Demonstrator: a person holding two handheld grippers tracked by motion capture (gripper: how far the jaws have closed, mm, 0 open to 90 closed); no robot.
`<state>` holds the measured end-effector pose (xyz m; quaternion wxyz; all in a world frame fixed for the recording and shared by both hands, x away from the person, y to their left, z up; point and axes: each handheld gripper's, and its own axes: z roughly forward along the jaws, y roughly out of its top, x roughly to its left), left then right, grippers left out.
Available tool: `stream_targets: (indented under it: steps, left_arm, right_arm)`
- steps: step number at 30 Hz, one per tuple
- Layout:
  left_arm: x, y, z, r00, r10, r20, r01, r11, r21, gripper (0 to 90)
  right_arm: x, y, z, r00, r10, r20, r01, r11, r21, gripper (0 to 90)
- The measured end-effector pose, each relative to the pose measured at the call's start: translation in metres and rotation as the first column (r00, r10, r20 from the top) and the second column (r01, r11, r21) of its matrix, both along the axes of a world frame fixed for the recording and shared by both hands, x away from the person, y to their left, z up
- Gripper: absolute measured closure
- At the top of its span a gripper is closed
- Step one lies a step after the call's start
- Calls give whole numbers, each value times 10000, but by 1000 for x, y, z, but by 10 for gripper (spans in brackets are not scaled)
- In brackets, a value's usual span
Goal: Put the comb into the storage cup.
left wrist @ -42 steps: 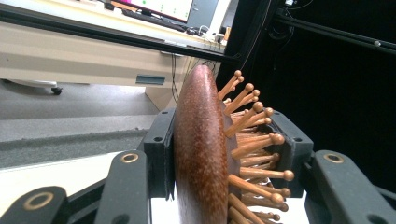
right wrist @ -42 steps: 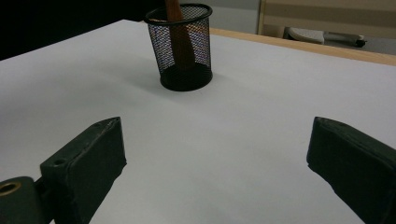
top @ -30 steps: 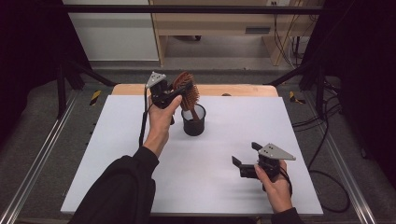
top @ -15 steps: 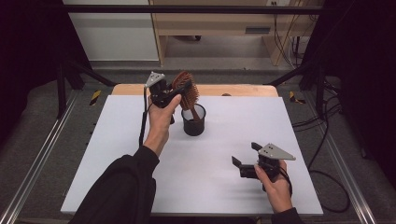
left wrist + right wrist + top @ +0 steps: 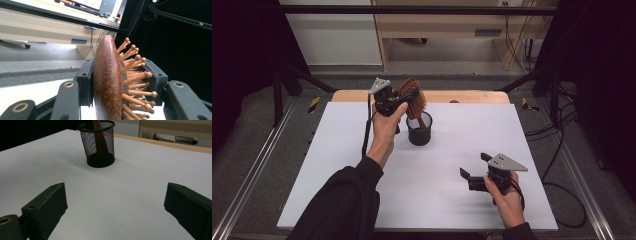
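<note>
White table; left gripper clamps a wooden brush standing in the far mesh cup. Right gripper near right, jaws apart.

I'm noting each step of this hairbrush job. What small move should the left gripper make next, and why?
Probably open the left gripper: its fingers clamp the hairbrush head, and the handle already stands inside the mesh cup. The right gripper waits open.

Bright overhead light whitens the table, surroundings fall dark, and every view looks soft, slightly blurred.
</note>
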<state>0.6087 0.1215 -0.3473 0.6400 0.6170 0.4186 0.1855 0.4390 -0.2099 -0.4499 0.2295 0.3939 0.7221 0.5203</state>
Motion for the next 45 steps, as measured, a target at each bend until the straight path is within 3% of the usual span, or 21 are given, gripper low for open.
stream_targets:
  steps: [45]
  left_arm:
    - [2, -2, -8, 9998, 7, -176, -4, 9999, 164, 501]
  right_arm:
    - [0, 1, -1, 10000, 70, -1, -70, 10000, -2, 49]
